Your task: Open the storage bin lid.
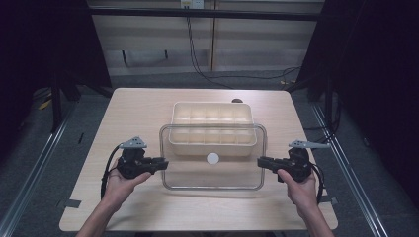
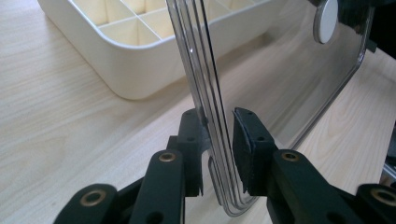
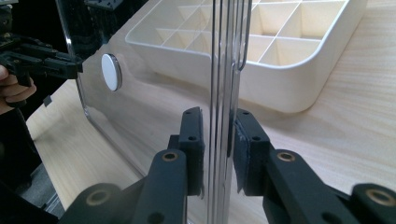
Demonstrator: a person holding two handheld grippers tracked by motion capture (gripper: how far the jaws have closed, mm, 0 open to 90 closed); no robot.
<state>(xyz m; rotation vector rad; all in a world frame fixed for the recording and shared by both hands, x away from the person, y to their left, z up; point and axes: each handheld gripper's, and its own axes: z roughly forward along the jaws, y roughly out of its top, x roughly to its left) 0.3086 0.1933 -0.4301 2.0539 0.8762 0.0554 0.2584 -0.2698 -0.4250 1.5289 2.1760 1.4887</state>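
- The clear, flat, rectangular plastic lid with rounded corners (image 1: pixel 213 183) is held between the two grippers above the pale wooden surface (image 1: pixel 143 106), in front of the tray and overlapping its near edge in the high view.
- A small round white knob (image 1: pixel 213 158) sits near the middle of the lid; it also shows in the left gripper view (image 2: pixel 325 19) and in the right gripper view (image 3: pixel 111 71).
- The left gripper (image 1: pixel 162 163), black and held in the person's left hand (image 1: pixel 120 183), has its fingers clenched on the lid's left edge; in the left gripper view the ribbed rim (image 2: pixel 211 116) runs between the two black pads (image 2: pixel 246 140).
- The right gripper (image 1: pixel 262 162), in the person's right hand (image 1: pixel 298 186), grasps the lid's right edge in the same way; in the right gripper view the rim (image 3: pixel 223 107) stands upright between its fingers (image 3: pixel 192 140).
- The cream rectangular plastic tray divided into small square compartments (image 1: pixel 213 127) rests on the surface just behind the lid, its near wall seen through the clear plastic.
- Both grippers point inward toward each other, each at roughly the same distance from the person.
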